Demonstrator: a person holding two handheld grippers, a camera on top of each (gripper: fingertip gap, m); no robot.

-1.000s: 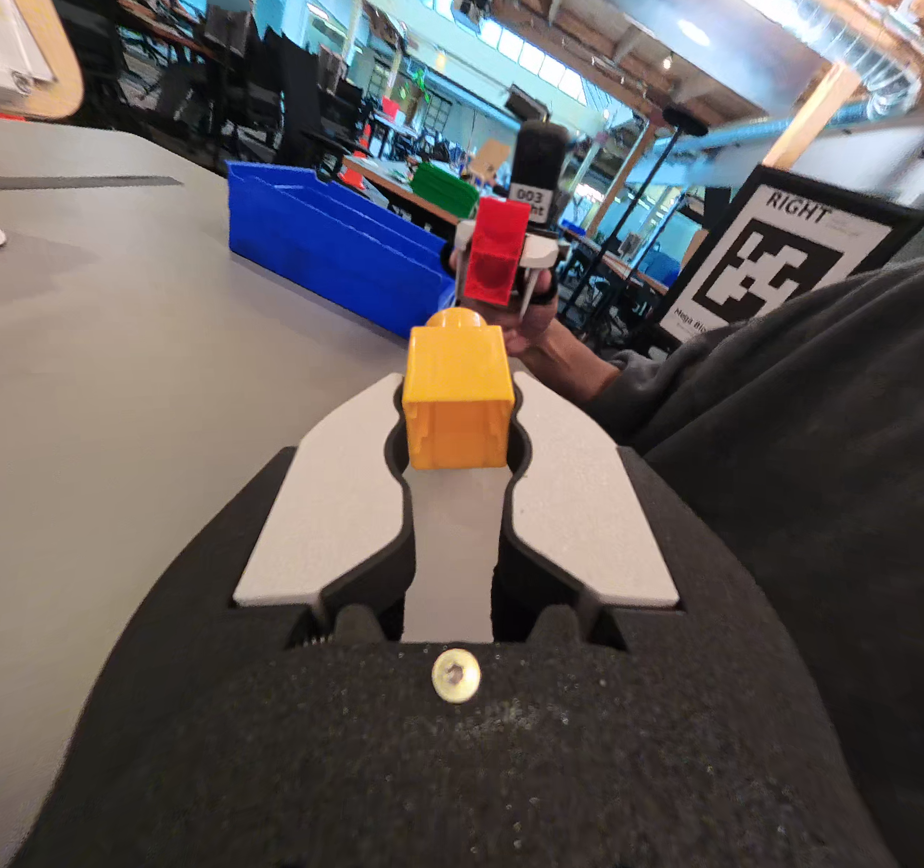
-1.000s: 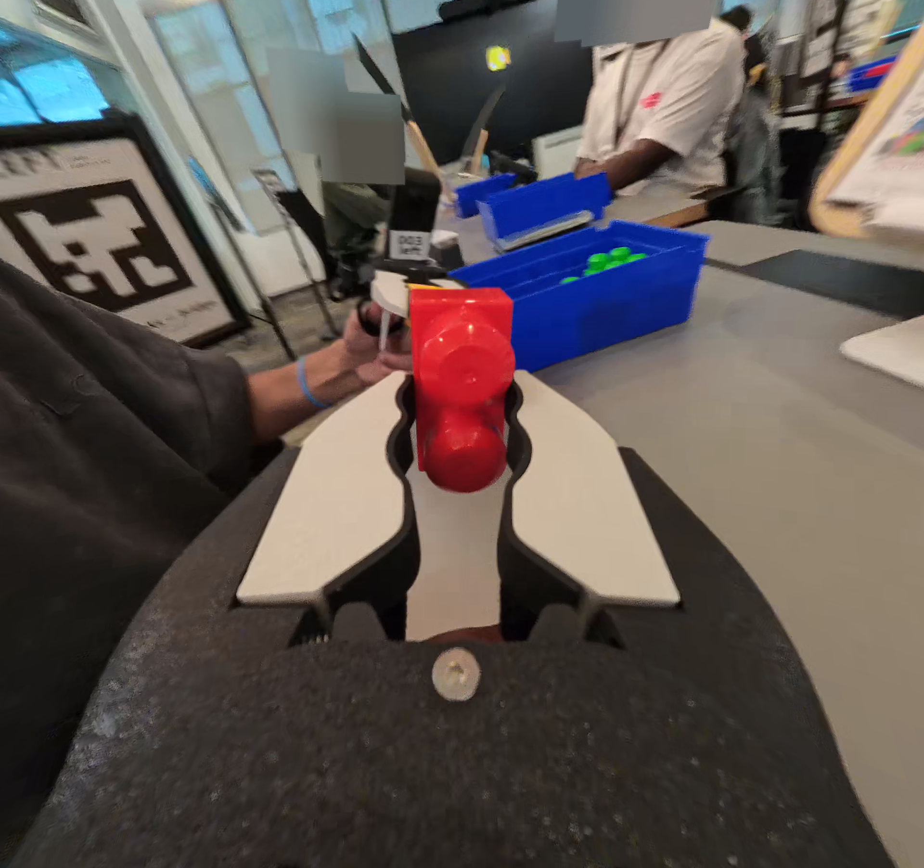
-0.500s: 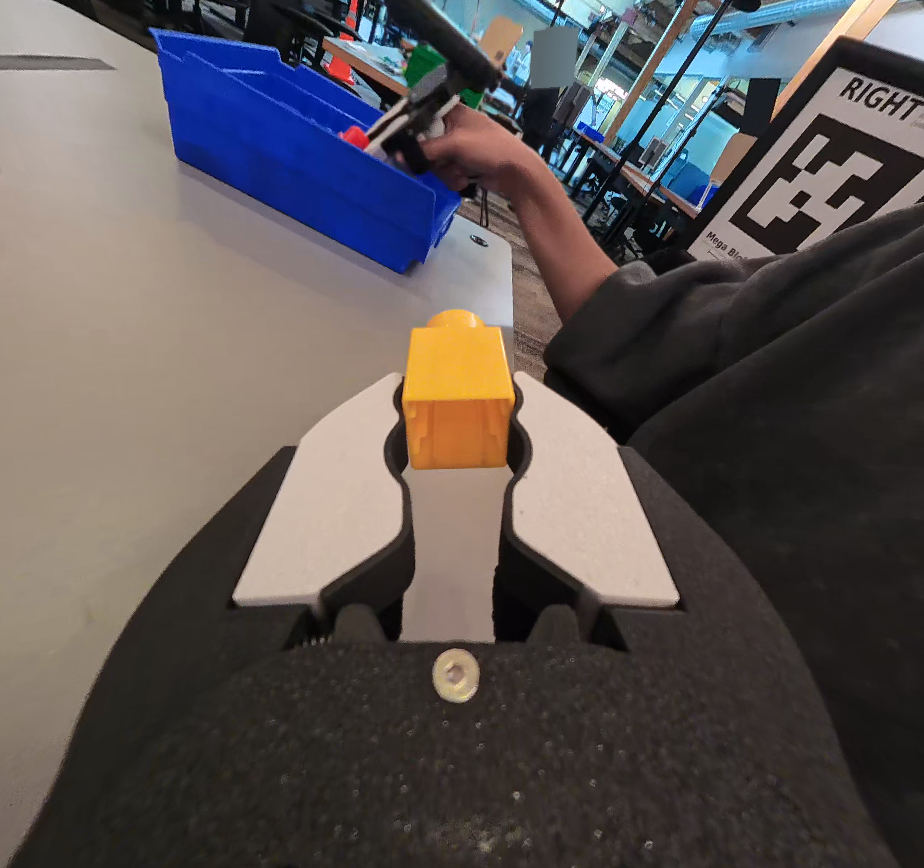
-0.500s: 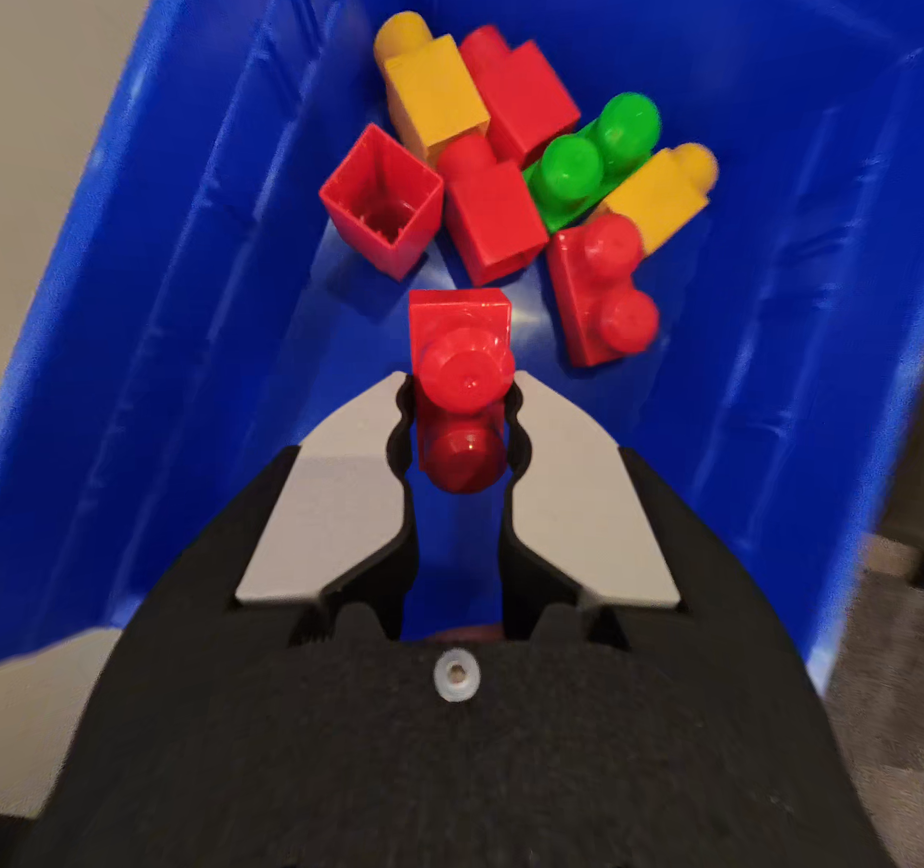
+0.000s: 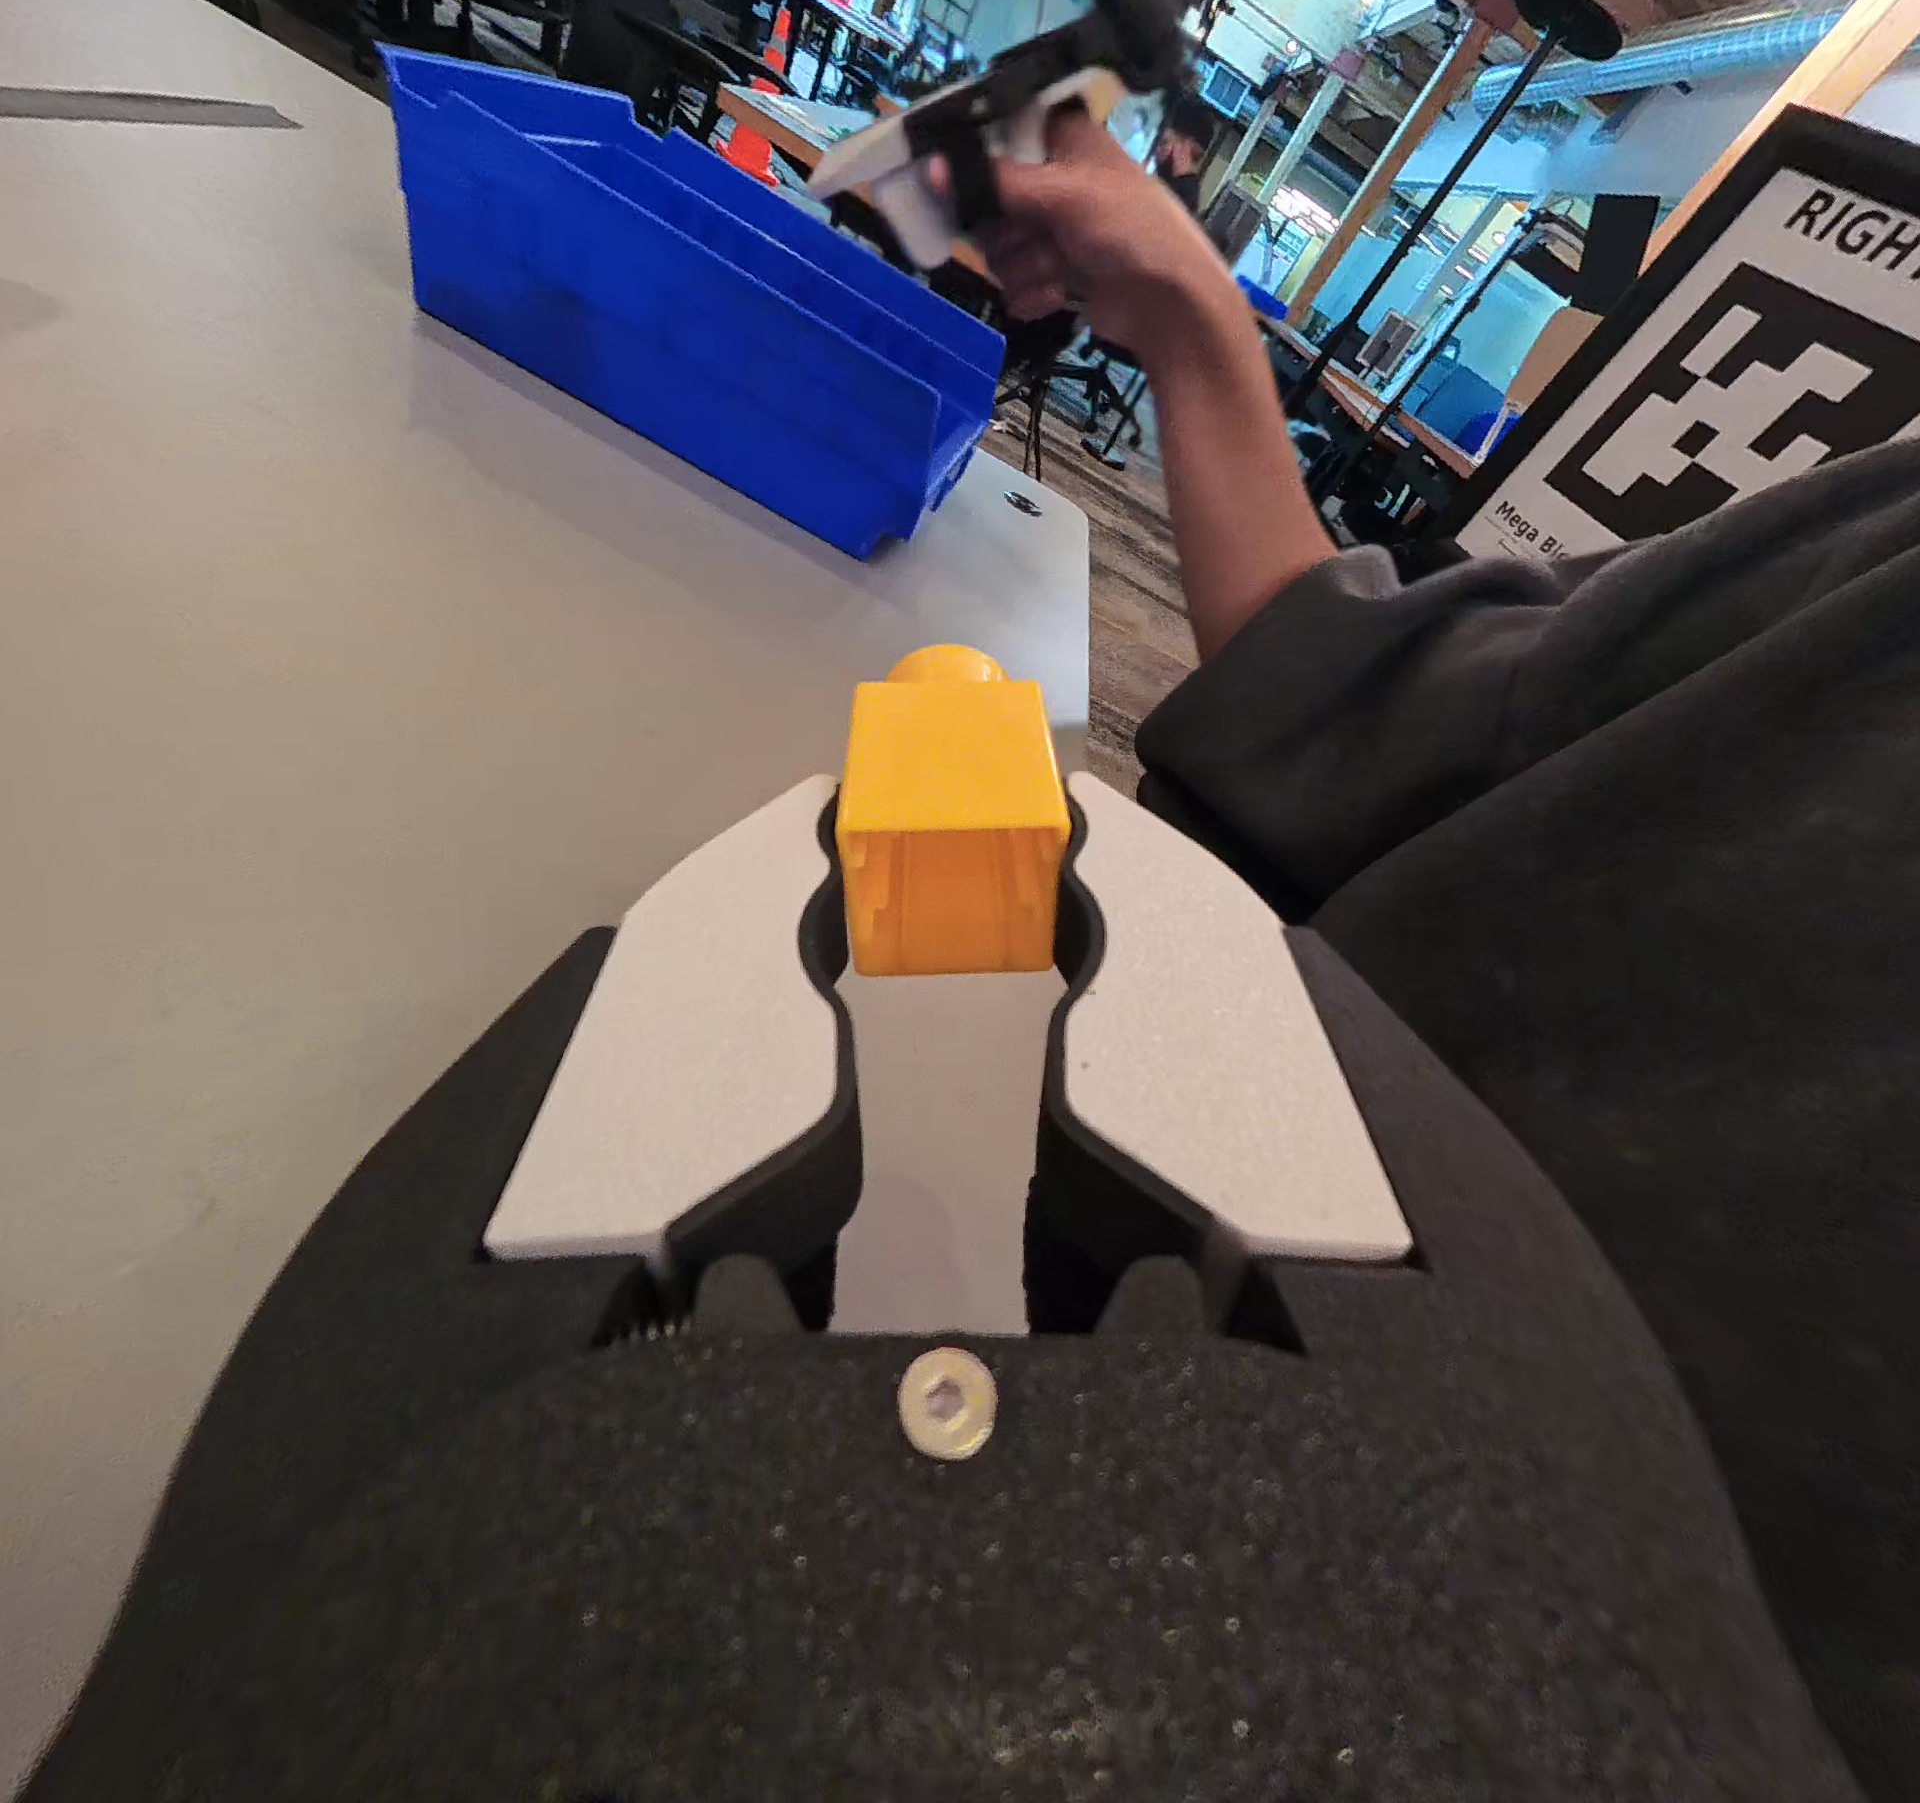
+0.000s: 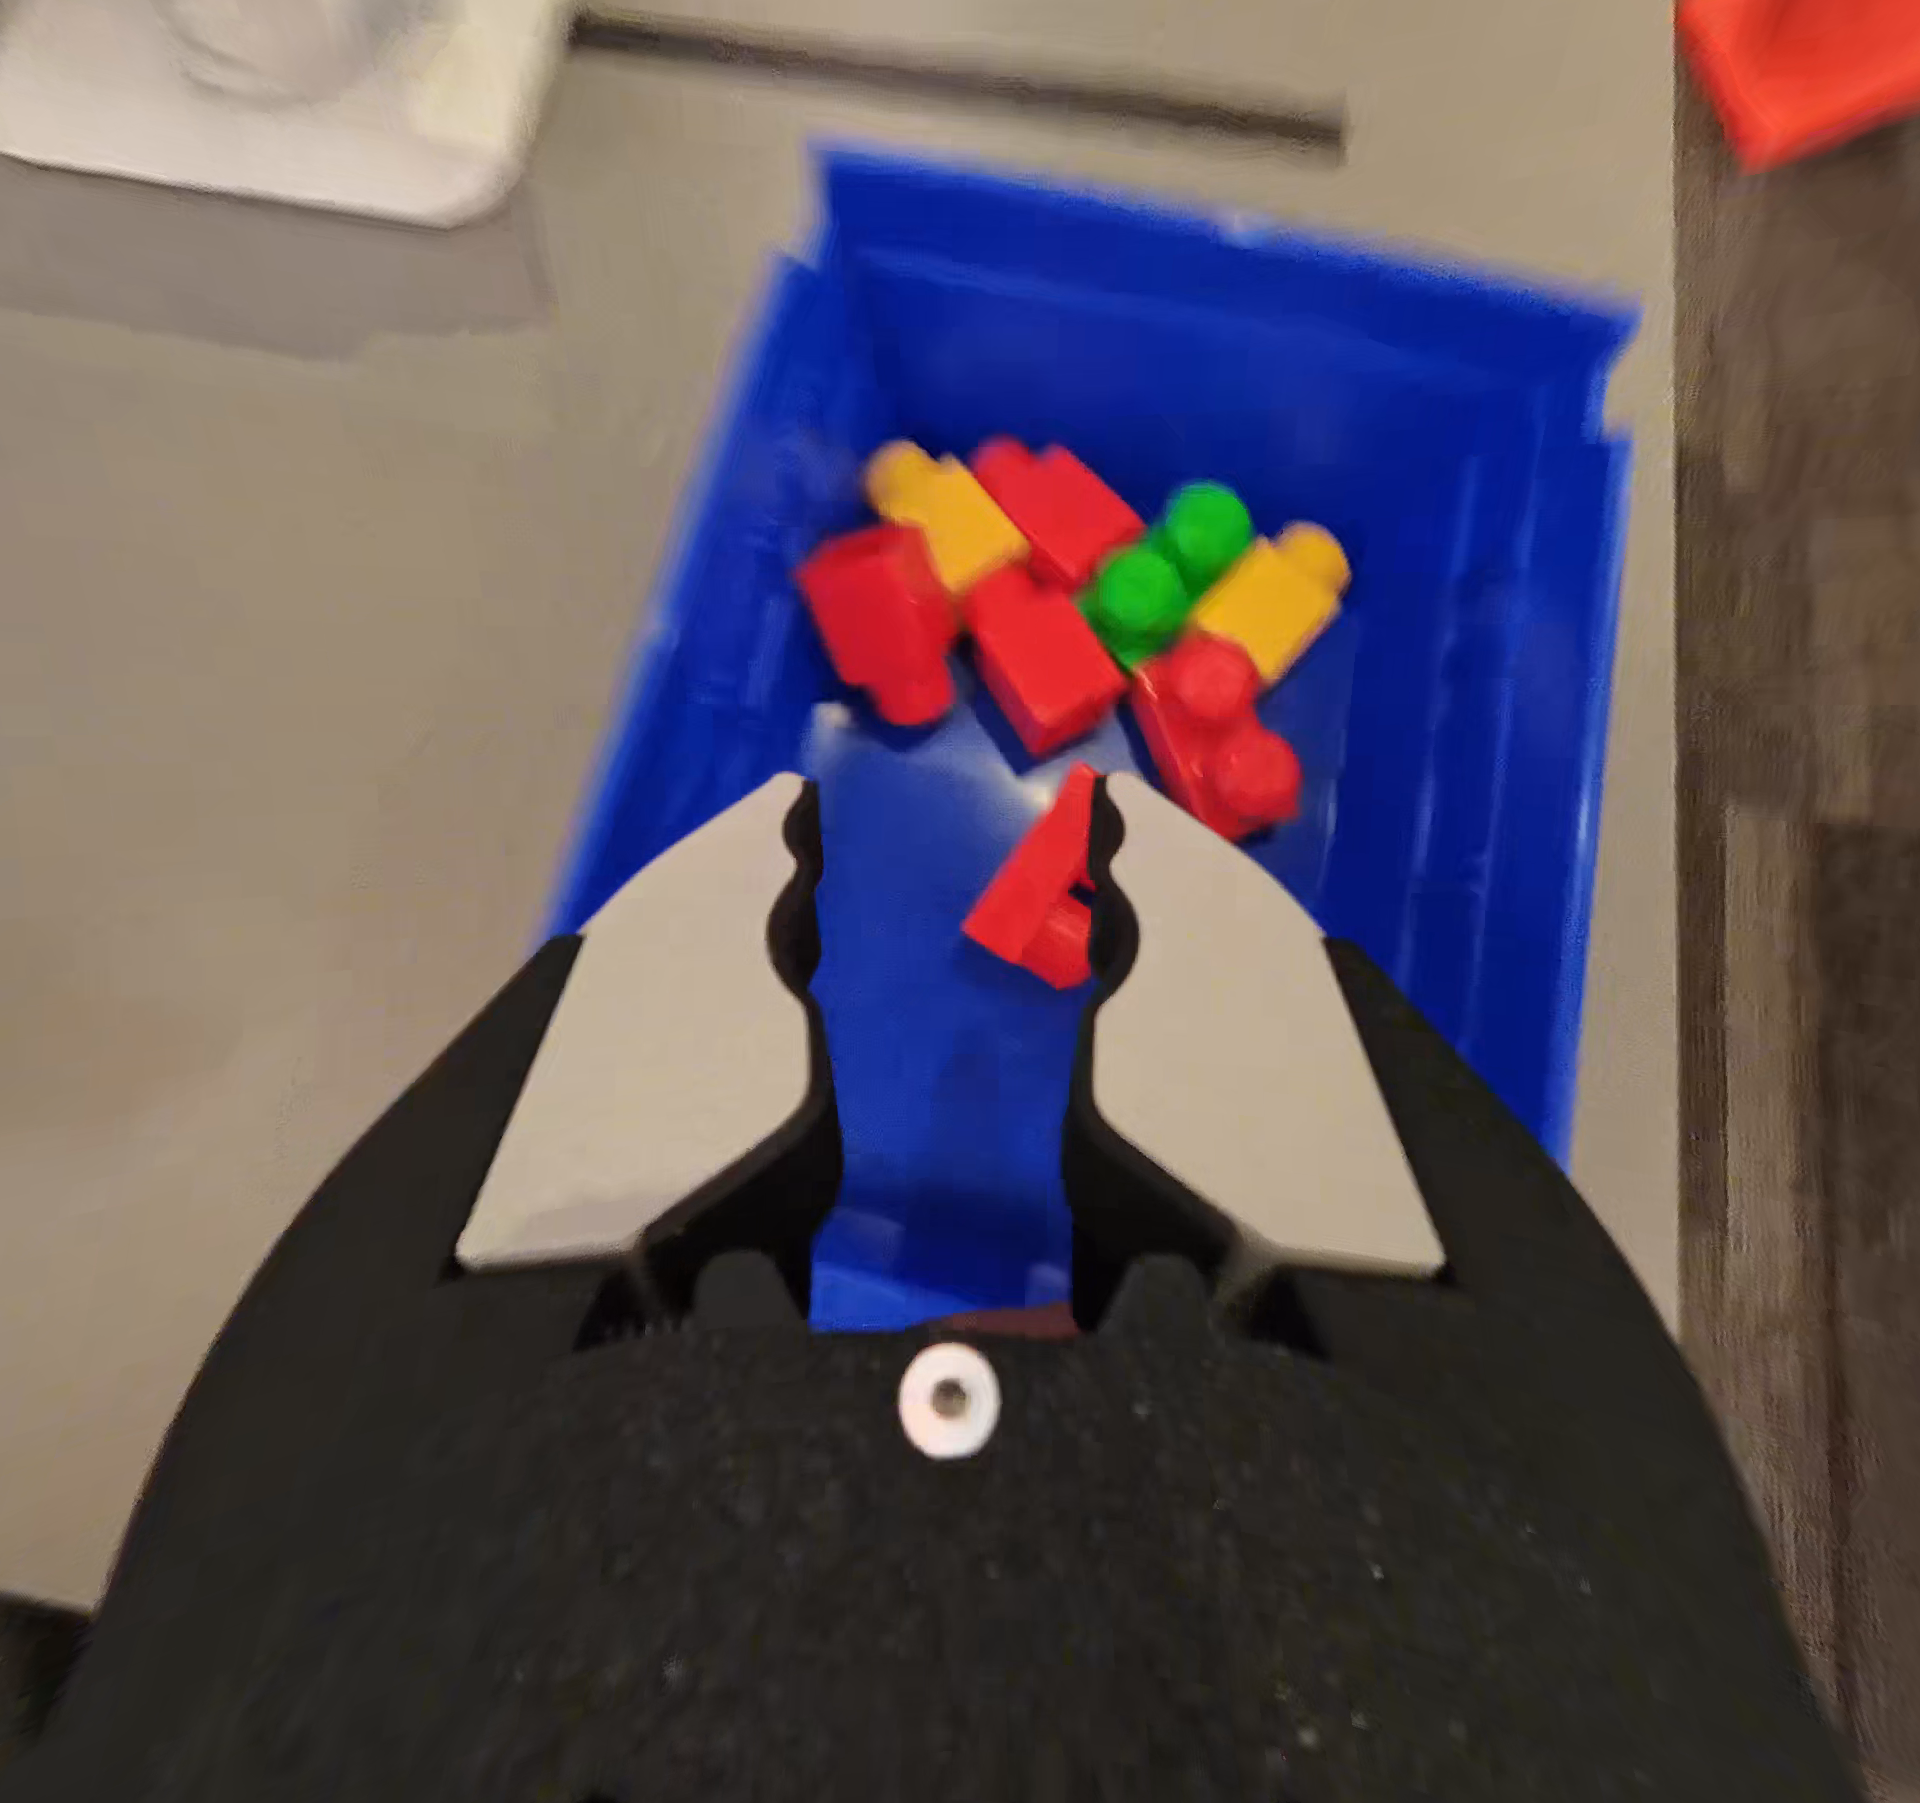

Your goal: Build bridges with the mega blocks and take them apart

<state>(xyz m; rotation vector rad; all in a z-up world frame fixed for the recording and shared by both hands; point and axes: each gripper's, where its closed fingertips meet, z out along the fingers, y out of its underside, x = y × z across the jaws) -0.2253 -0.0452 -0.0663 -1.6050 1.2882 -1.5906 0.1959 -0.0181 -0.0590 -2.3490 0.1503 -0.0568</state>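
Red block (image 6: 1029,886) lies beside spread right tool (image 6: 951,797) fingers.

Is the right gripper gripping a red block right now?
No: the right gripper is open above the blue plastic bin, and the small red block sits loose beside one finger.

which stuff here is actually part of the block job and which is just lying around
Part of the job:
- yellow block held in the left gripper
- red block dropping from the open right gripper
- blue bin with the block pile

Just lying about:
- white tray
- orange thing on the floor
- framed sign
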